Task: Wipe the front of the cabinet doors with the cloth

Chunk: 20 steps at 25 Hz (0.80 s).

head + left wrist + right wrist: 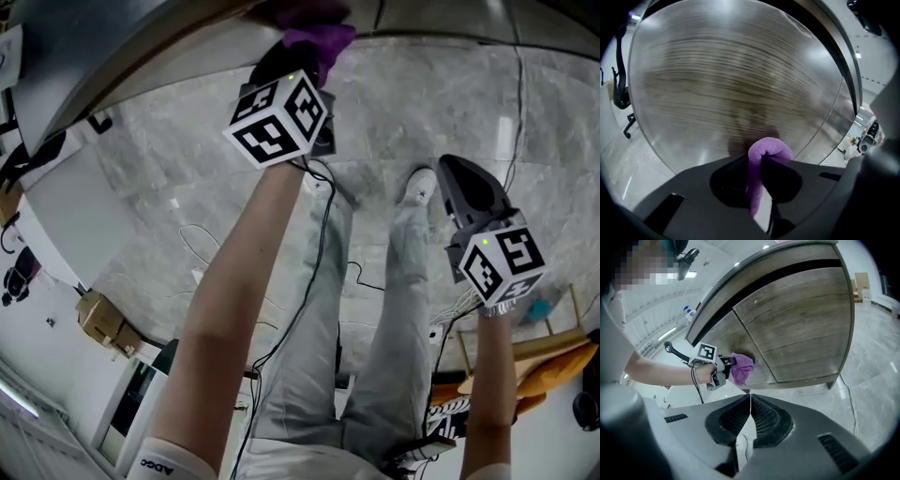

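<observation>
From where I stand, the left gripper (302, 54) is reached out ahead of the person, its marker cube (280, 118) facing up, and its jaws are pinched tight on a purple cloth (319, 36). In the left gripper view the cloth (768, 148) is folded over the tip of one jaw. A strip of it runs back down the narrow gap between the two jaws, and the bunched end bulges just ahead of the tips. That bunched end is pressed against the wood-grain cabinet door (731, 75) directly in front of the jaws. The right gripper view shows this from the side: the left gripper (723, 364) holds the cloth (741, 367) low on the left door (726, 336), just beside the seam where it meets the right door (801, 324). Further right, the right gripper (457, 178) hangs lower and well apart from the cabinet, over the marbled floor (422, 103) beside the person's grey trouser legs (309, 309). Its jaws (750, 399) are closed flat against each other with nothing caught between them, pointing toward the cabinet and the cloth.
</observation>
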{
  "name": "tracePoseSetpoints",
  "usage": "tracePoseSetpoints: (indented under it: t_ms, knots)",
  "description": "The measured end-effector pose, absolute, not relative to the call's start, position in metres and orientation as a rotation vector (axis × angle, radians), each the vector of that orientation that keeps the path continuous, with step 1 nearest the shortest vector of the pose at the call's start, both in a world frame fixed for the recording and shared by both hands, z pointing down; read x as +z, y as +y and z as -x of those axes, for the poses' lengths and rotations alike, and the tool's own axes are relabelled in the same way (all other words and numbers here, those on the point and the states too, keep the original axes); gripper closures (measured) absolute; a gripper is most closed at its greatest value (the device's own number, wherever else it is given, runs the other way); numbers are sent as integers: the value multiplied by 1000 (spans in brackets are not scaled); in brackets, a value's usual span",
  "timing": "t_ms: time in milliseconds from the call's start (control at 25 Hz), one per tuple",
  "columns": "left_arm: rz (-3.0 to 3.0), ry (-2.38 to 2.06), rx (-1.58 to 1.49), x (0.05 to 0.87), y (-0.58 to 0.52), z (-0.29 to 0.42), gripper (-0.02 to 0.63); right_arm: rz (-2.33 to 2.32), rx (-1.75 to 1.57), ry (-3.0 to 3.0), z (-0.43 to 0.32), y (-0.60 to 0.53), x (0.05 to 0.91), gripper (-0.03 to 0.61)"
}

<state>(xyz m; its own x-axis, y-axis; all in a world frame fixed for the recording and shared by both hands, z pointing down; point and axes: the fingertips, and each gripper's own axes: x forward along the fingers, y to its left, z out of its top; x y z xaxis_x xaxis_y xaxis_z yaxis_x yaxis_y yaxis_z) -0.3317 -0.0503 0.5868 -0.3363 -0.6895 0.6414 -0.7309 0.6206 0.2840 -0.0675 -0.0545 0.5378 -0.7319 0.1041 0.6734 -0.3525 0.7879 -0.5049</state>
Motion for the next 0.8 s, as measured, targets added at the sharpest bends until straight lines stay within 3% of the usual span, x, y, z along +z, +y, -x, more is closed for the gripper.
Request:
tracePoseSetpoints:
  t_ms: [560,800]
  knots:
    - [-907,-2233,208,588,131,480,565,-33,784,-2281,172,44,542,552]
    - [-776,-2317,143,573,171,497,565,17,745,-2272,171,49,540,551]
